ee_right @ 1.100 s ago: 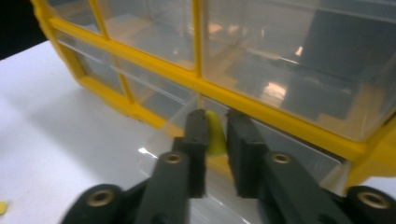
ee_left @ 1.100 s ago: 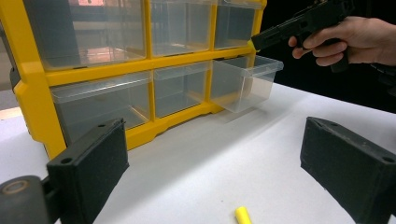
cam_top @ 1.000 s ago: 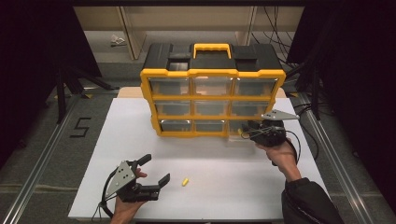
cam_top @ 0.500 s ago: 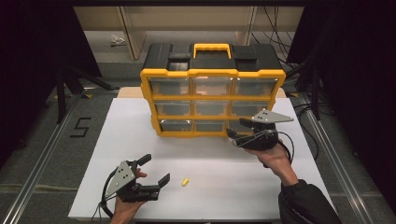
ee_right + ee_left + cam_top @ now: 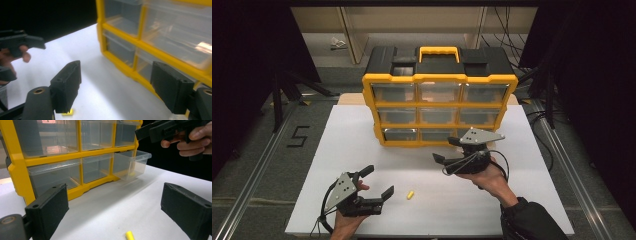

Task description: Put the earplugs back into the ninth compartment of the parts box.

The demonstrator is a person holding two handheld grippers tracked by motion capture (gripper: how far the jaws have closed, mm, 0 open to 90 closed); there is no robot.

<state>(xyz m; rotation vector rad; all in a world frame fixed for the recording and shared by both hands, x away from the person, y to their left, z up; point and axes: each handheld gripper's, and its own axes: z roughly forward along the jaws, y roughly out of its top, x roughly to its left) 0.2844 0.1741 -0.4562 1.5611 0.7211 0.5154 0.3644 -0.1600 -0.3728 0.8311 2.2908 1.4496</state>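
Now our right gripper [image 5: 448,161] has just been opening, nothing between its jaws, beside the pulled-out bottom-right drawer [image 5: 131,165]. Our left gripper [image 5: 377,184] stands spread, the yellow piece [image 5: 410,194] at its three o'clock. Closing off-center could flick that piece across the surface [image 5: 362,150].

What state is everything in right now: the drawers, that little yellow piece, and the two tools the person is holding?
Bottom-right drawer: pulled partway out.
Other drawers: pushed in.
Yellow piece: lying loose on the white table.
Left hand-held gripper: open, nothing between its jaws.
Right hand-held gripper: jaws just opened, nothing between them, clear of the organizer.
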